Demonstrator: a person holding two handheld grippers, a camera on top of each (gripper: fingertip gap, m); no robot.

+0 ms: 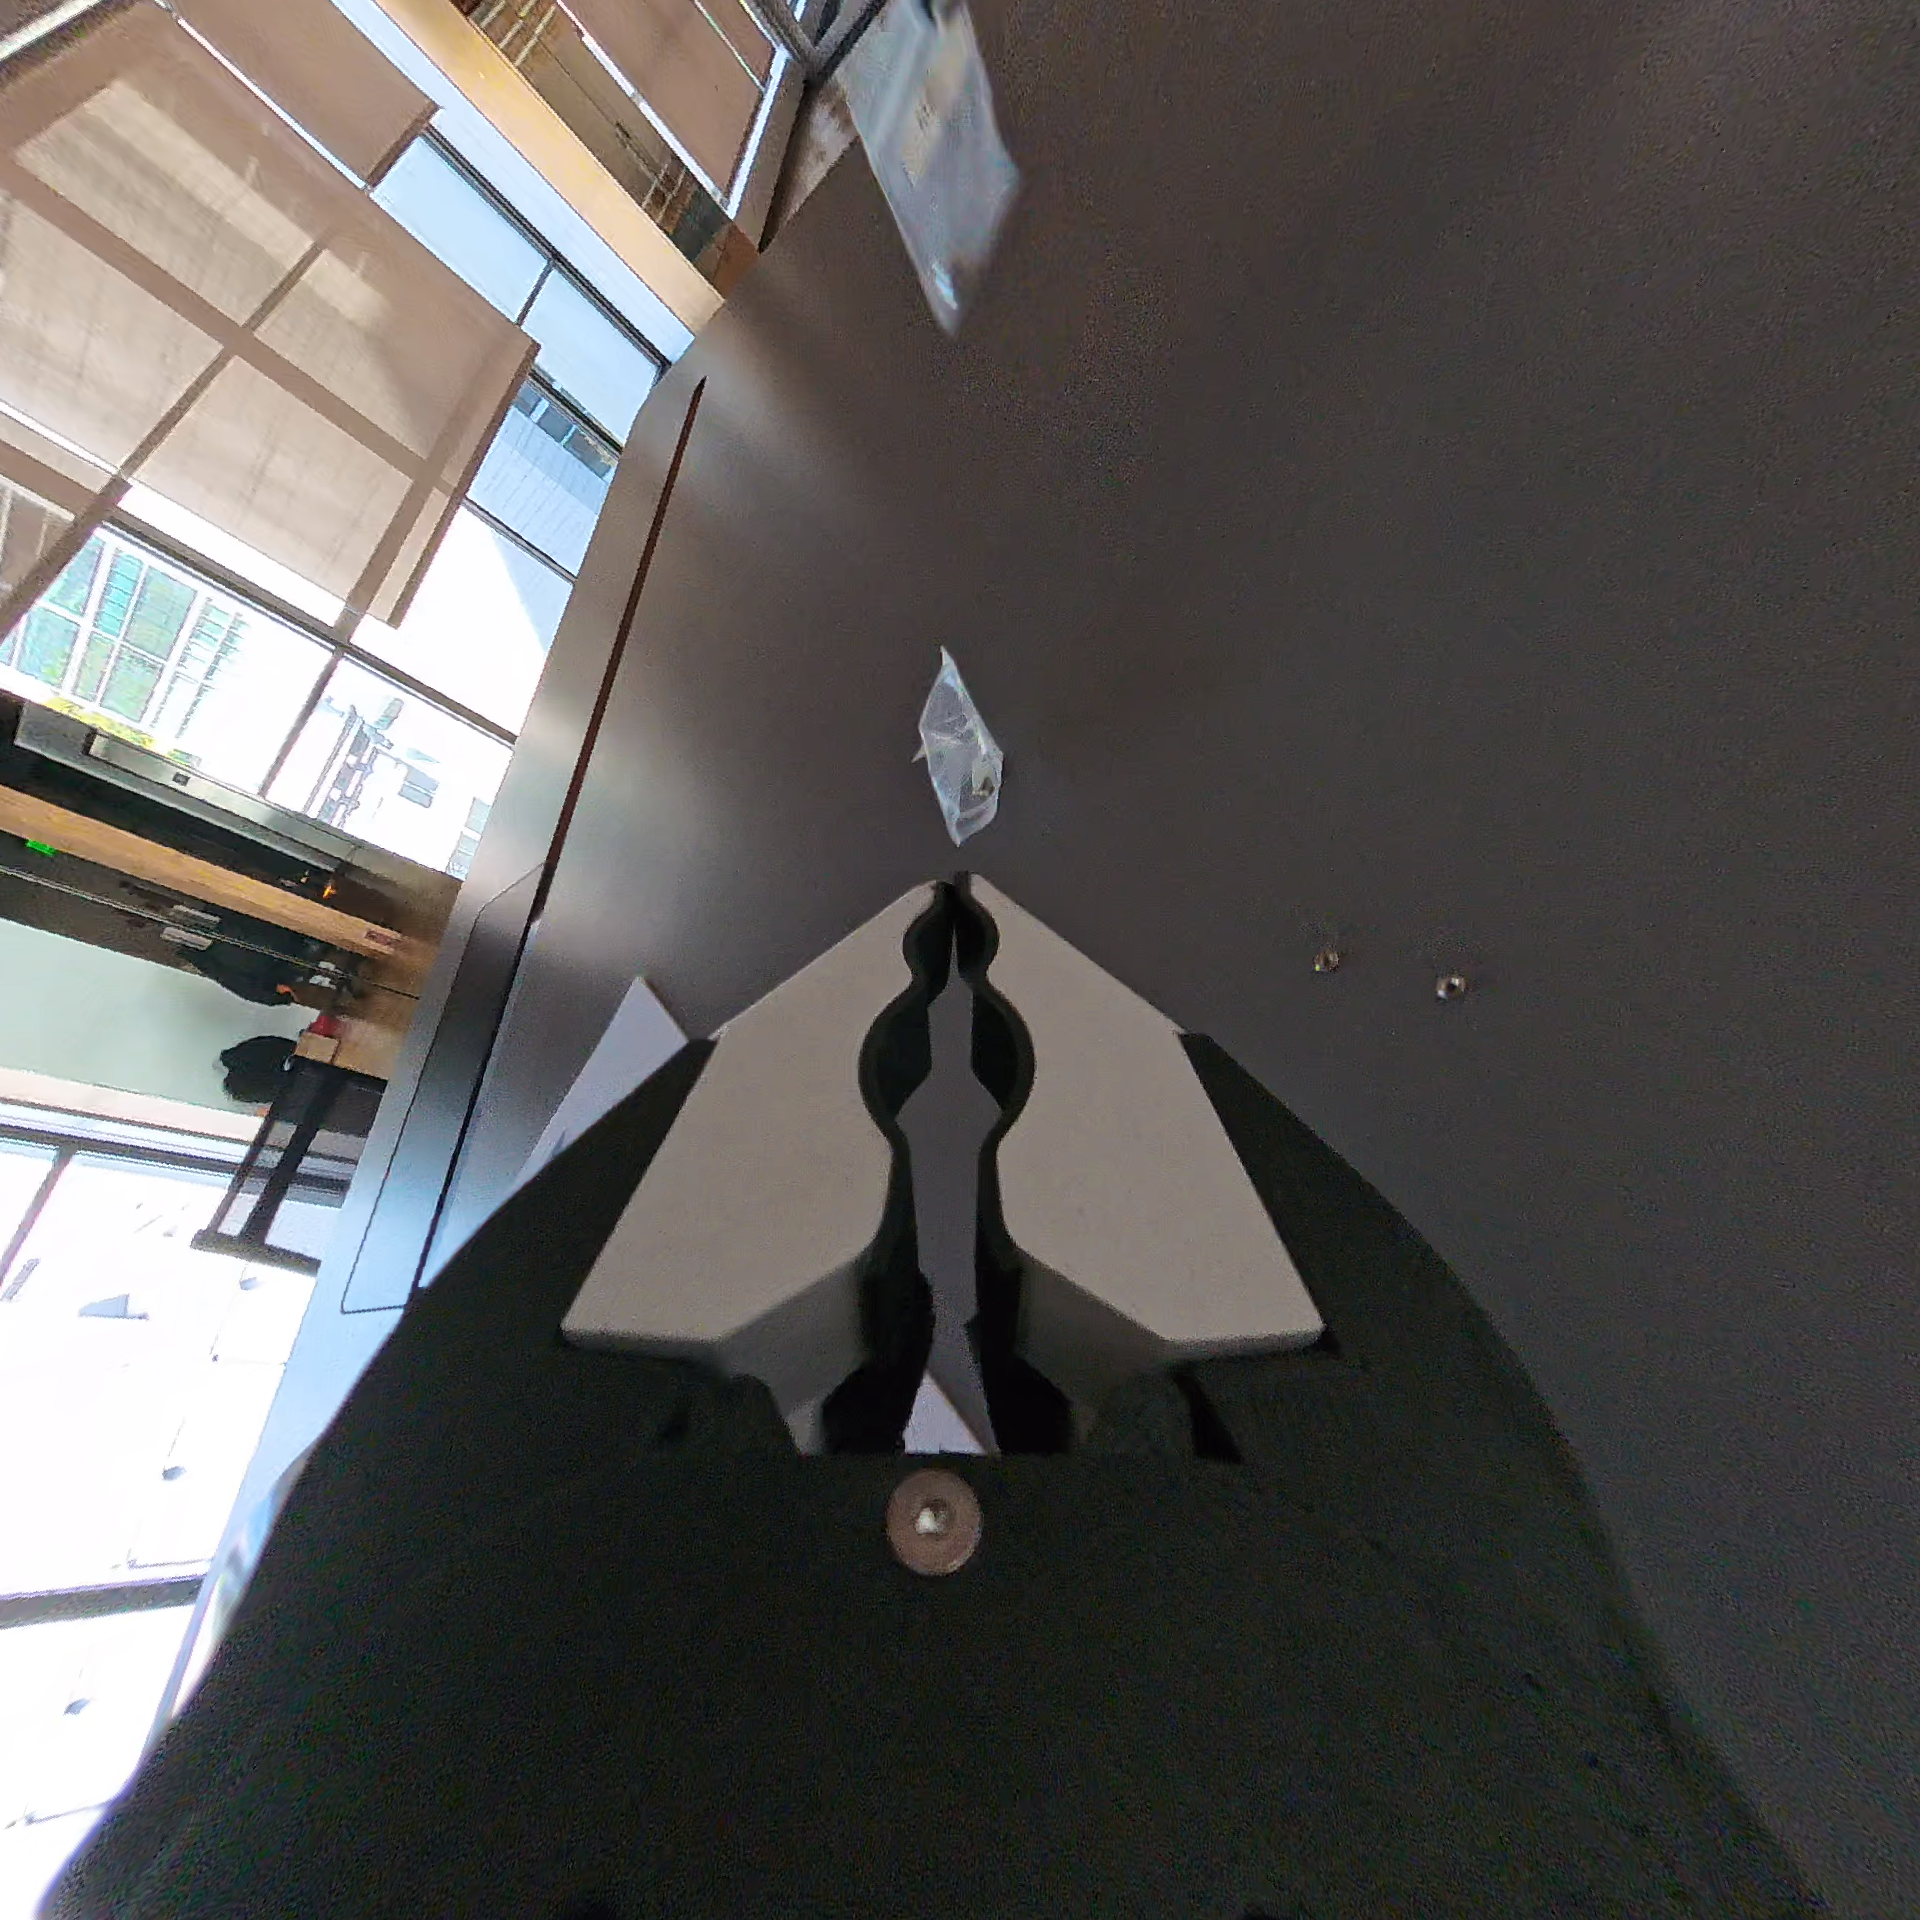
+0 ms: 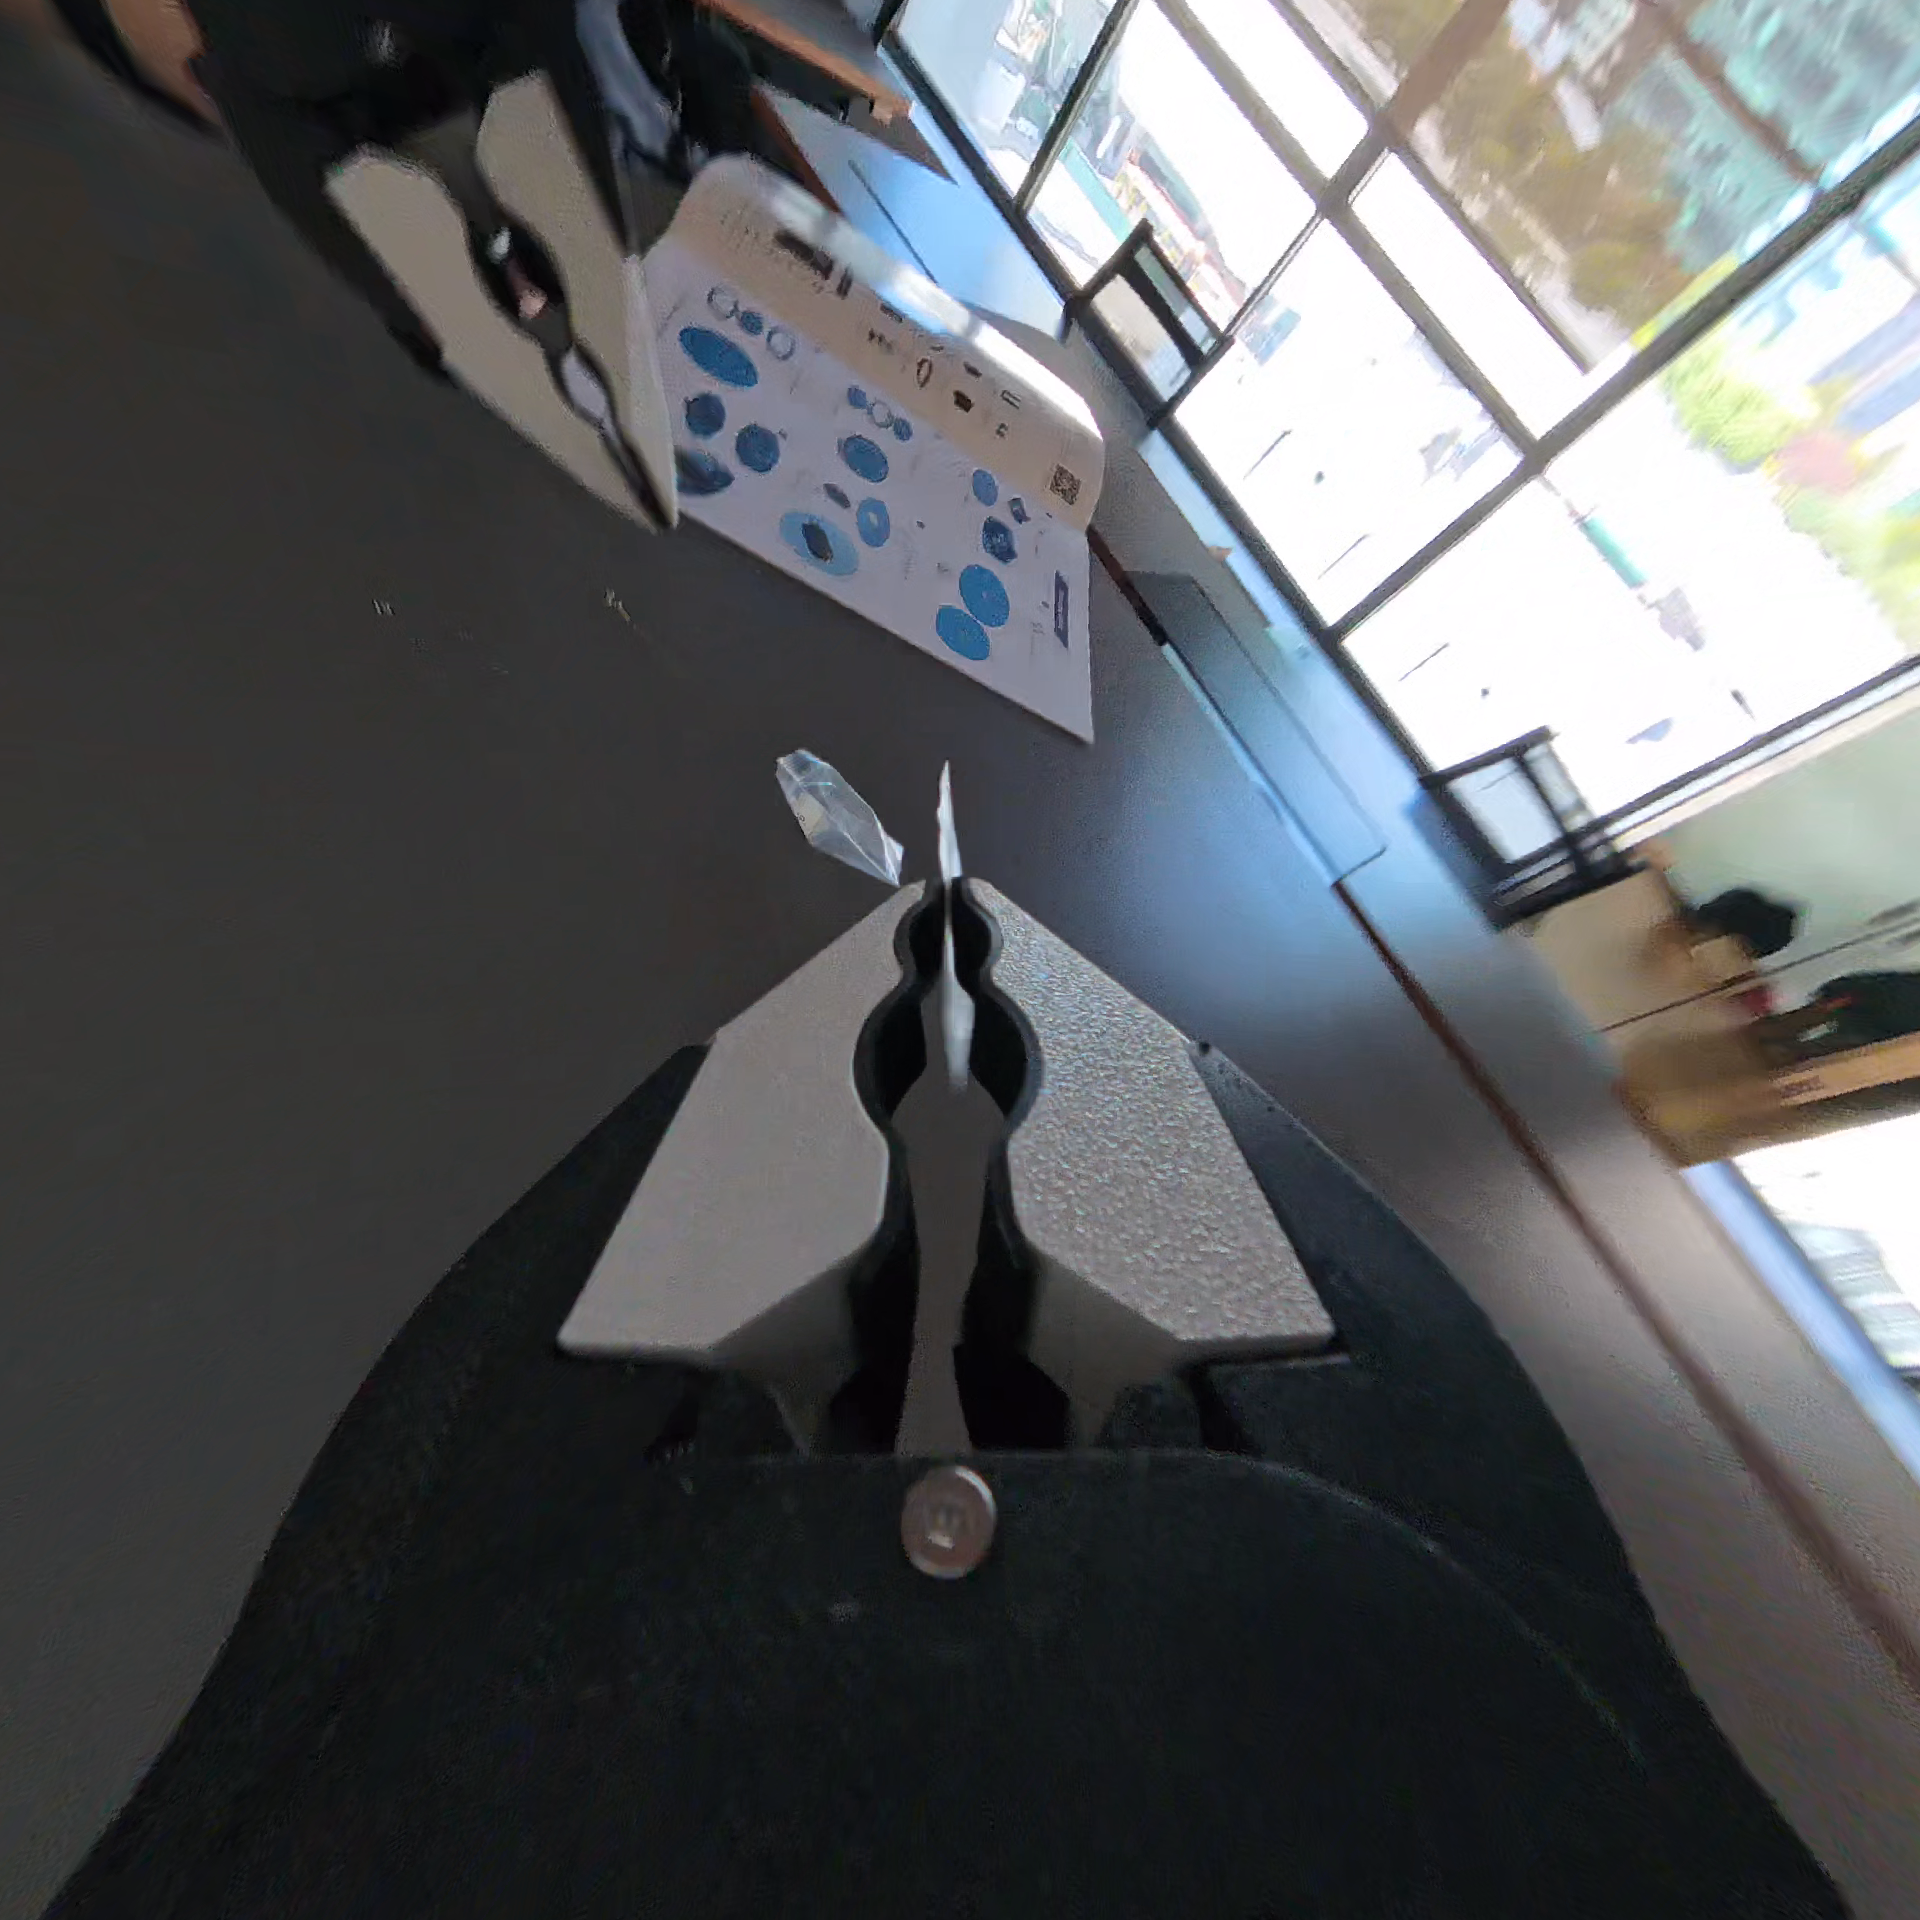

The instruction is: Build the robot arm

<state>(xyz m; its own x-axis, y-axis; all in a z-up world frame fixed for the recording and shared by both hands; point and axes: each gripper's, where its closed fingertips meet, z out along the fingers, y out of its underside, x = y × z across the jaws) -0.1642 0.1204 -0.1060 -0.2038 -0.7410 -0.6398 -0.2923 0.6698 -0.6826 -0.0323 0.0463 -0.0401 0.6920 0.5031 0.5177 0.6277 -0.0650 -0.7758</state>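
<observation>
My left gripper [image 1: 956, 883] is shut with nothing between its fingers, low over a dark table [image 1: 1351, 520]. A small crumpled clear plastic bag [image 1: 961, 758] lies just beyond its tips. My right gripper [image 2: 948, 888] is shut on a thin white plastic piece [image 2: 948, 831], seen edge-on and sticking out past the tips. The small clear bag [image 2: 836, 821] lies just left of the right gripper's tips. The left gripper [image 2: 540, 312] shows blurred at the upper left of the right wrist view.
Two small metal nuts [image 1: 1325, 961] [image 1: 1449, 987] lie on the table to the right. A larger flat clear bag [image 1: 935, 156] shows blurred at the top. A white printed sheet with blue shapes [image 2: 883, 468] lies near the table edge [image 2: 1455, 1039], with windows beyond. The grippers' ends are close to 15 cm from one another.
</observation>
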